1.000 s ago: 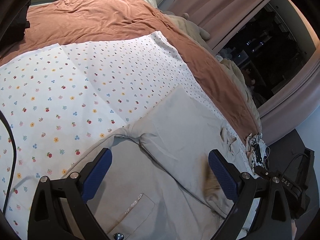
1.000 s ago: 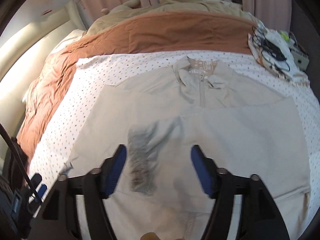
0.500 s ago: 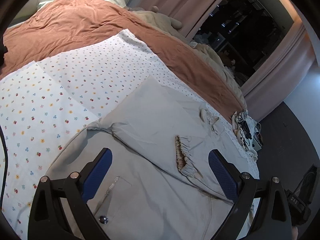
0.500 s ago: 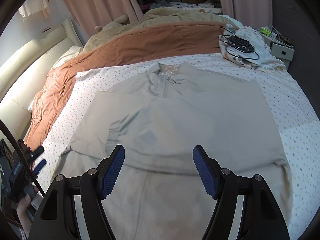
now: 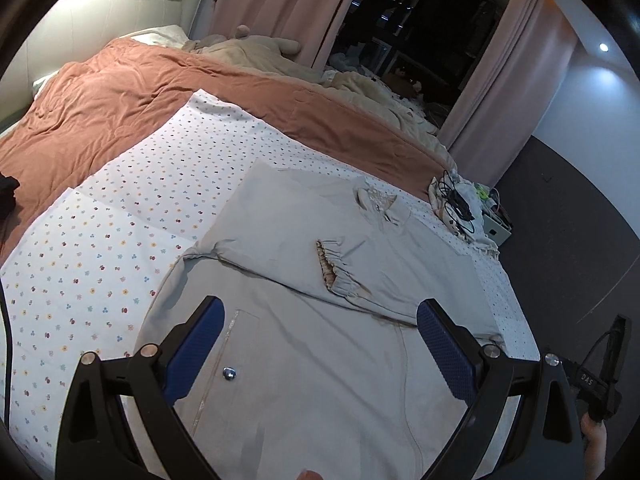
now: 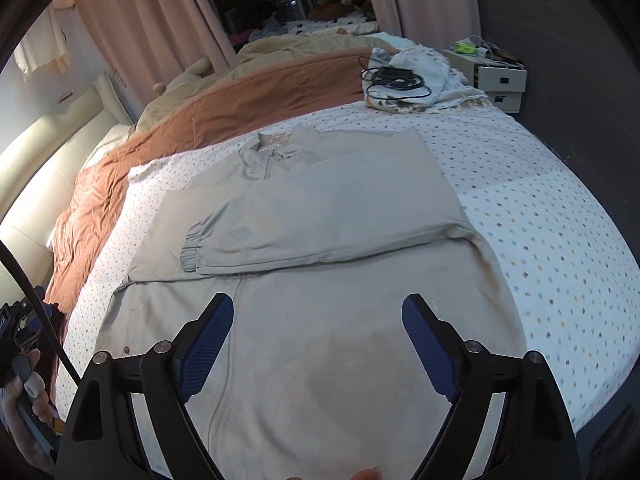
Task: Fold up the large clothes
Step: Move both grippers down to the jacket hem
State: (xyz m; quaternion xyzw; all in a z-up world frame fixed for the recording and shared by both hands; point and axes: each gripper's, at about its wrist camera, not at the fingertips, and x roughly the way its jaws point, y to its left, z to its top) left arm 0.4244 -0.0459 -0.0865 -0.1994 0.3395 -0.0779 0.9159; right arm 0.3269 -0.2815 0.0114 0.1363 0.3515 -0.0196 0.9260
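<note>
A large beige jacket [image 6: 320,208] lies flat on the flower-print sheet [image 6: 540,240], collar [image 6: 272,148] toward the far side. One sleeve is folded across its chest, ending in an elastic cuff [image 6: 192,248]. The left wrist view shows the same jacket [image 5: 320,360], its cuff [image 5: 334,264] and a metal snap [image 5: 229,373]. My left gripper [image 5: 316,348] hangs open above the jacket's lower half, holding nothing. My right gripper [image 6: 318,344] is above the hem area; its jaws are opening and no cloth is pinched between them.
A rust-brown blanket [image 6: 240,108] and a beige duvet [image 6: 304,46] cover the far side of the bed. A white cloth with black cables [image 6: 404,80] sits at the bed's far corner beside a white drawer unit [image 6: 500,76]. Pink curtains [image 5: 280,4] hang behind. A hand [image 6: 24,392] holds the other gripper's handle at lower left.
Both grippers pulled back and up from the jacket. The right one let the sleeve cuff go, leaving it folded across the chest, and its jaws widened.
</note>
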